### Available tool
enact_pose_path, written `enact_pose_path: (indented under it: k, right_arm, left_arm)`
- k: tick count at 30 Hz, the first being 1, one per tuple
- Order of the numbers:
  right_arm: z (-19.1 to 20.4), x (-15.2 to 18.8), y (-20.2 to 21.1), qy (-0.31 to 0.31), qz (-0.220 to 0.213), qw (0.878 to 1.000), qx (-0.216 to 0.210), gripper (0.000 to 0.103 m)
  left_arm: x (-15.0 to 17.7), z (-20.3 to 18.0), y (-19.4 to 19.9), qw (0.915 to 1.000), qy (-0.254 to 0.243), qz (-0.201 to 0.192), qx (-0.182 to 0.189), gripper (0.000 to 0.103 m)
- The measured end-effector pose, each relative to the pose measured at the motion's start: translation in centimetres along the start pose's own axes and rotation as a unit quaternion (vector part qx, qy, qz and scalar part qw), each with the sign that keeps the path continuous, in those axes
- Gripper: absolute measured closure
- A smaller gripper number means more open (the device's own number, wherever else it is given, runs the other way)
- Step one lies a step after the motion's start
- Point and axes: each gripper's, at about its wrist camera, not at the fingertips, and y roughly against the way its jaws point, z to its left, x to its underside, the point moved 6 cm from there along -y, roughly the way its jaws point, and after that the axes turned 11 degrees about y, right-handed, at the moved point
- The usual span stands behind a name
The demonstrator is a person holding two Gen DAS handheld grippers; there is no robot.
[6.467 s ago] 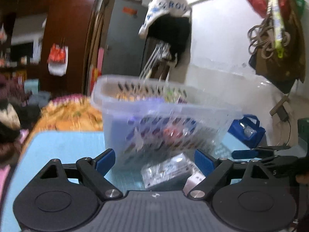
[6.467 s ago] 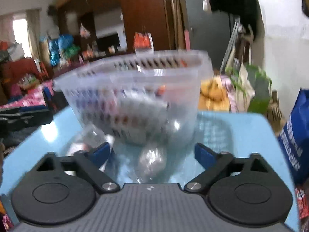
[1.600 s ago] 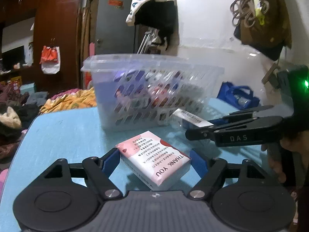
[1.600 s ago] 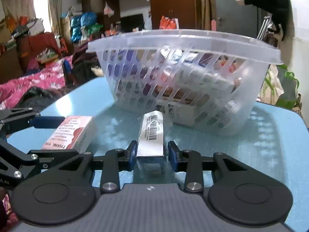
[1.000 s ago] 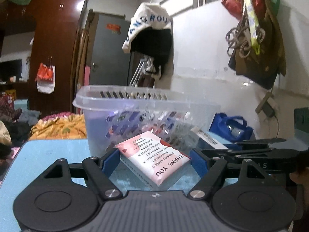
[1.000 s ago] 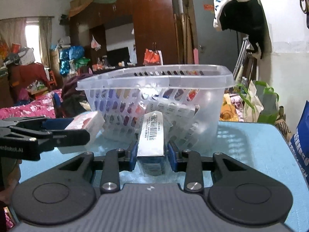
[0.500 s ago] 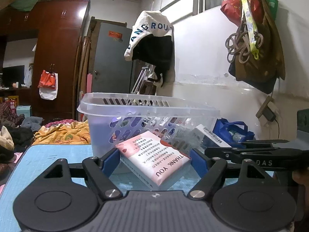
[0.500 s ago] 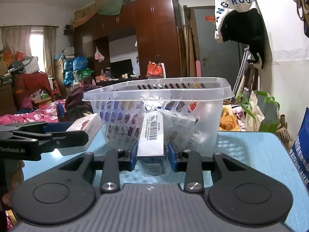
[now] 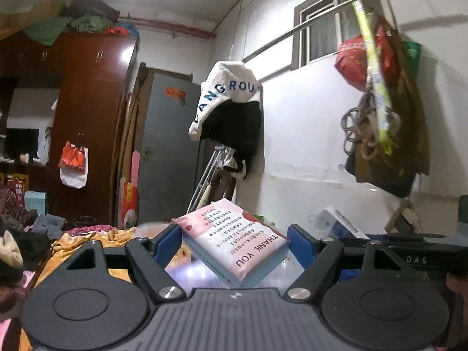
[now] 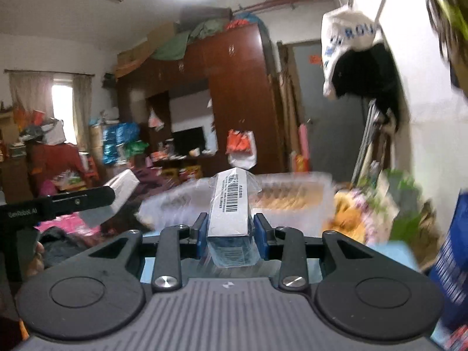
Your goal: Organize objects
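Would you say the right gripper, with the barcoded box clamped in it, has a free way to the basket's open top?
Probably yes: the right gripper holds the barcoded box about level with the basket rim, nothing visible between them.

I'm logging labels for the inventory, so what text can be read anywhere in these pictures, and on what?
"THANK YOU": pink box in the left gripper; its smaller lines are too small to read.
"ANGROU": white garment hanging on the wall.
"DAS": arm of the right gripper.
Barcode label: white box in the right gripper; print too small to read.
Orange door sign: blurred.
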Motion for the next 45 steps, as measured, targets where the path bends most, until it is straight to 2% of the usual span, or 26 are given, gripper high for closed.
enact_pose_path:
  k: [2, 4, 7, 9, 10, 12, 13, 16, 17, 21, 24, 26, 29, 31, 34, 37, 40, 45]
  right_arm:
    - [-0.7, -2.1, -2.3, 0.015, 0.017, 1.000, 0.015, 0.067]
    - [-1.4, -3.4, -5.0, 0.029, 0.033, 0.999, 0.019, 0.067]
    - [-3.2, -3.4, -8.7, 0.030, 0.070, 0.996, 0.044, 0.066]
    - [-3.9, -2.6, -10.6, 0.026, 0.093, 0.995, 0.038, 0.064]
    - [-4.2, -2.3, -11.3, 0.024, 0.092, 0.995, 0.043, 0.059]
    - [-4.6, -1.6, -12.2, 0.025, 0.092, 0.994, 0.056, 0.013]
    - [-4.6, -1.3, -12.5, 0.030, 0.092, 0.994, 0.059, 0.006]
    - [-4.3, -1.2, -11.6, 0.041, 0.080, 0.994, 0.068, 0.005]
    - [-4.2, -1.4, -11.1, 0.040, 0.075, 0.994, 0.067, 0.000]
    - [-4.0, -2.3, -8.8, 0.035, 0.063, 0.996, 0.052, 0.000]
    - [-3.5, -2.4, -7.5, 0.045, 0.066, 0.995, 0.051, 0.000]
    - [-3.2, -2.2, -6.6, 0.048, 0.061, 0.996, 0.050, 0.000]
    - [-3.4, -1.6, -6.1, 0.027, 0.068, 0.996, 0.049, 0.000]
    - [-3.7, -1.2, -6.1, 0.011, 0.071, 0.996, 0.050, 0.000]
    - [-4.0, -0.7, -6.1, 0.001, 0.065, 0.997, 0.046, 0.000]
    - [-3.8, -0.1, -6.1, 0.005, 0.068, 0.997, 0.046, 0.000]
    - [-3.5, 0.3, -6.3, 0.022, 0.093, 0.994, 0.045, 0.000]
    - [-3.0, 0.8, -6.1, 0.027, 0.093, 0.995, 0.038, 0.000]
  left_arm:
    - [-2.0, -0.1, -3.2, 0.9997, 0.006, 0.023, -0.007, 0.021]
    - [-3.0, 0.5, -6.3, 0.9985, 0.010, 0.044, -0.031, 0.021]
    - [-2.6, 1.7, -10.3, 0.9940, 0.009, 0.082, -0.072, 0.021]
    - [-1.8, 2.7, -11.9, 0.9910, 0.008, 0.099, -0.089, 0.018]
    - [-1.3, 3.1, -12.8, 0.9892, 0.009, 0.110, -0.096, 0.017]
    - [-0.4, 3.8, -13.7, 0.9870, 0.023, 0.126, -0.096, 0.013]
    - [-0.1, 4.0, -13.7, 0.9871, 0.028, 0.127, -0.094, 0.013]
    - [-0.3, 4.0, -12.6, 0.9898, 0.024, 0.107, -0.091, 0.006]
    - [-0.6, 3.9, -12.0, 0.9906, 0.023, 0.097, -0.094, 0.004]
    - [-1.5, 2.7, -9.5, 0.9940, 0.006, 0.068, -0.085, 0.000]
    - [-1.0, 1.7, -8.5, 0.9935, -0.012, 0.077, -0.083, 0.000]
    - [-0.6, 1.6, -8.1, 0.9918, -0.014, 0.081, -0.097, 0.000]
    - [-0.6, 2.3, -8.1, 0.9913, 0.013, 0.095, -0.090, 0.000]
    - [-0.4, 2.6, -8.1, 0.9902, 0.020, 0.098, -0.097, 0.000]
    - [0.0, 2.5, -7.7, 0.9886, -0.003, 0.093, -0.119, 0.000]
    - [0.3, 2.4, -7.4, 0.9883, -0.006, 0.096, -0.118, 0.000]
    - [0.7, 2.0, -6.7, 0.9884, -0.013, 0.096, -0.117, 0.000]
    - [1.1, 1.0, -6.0, 0.9867, -0.038, 0.092, -0.128, 0.000]
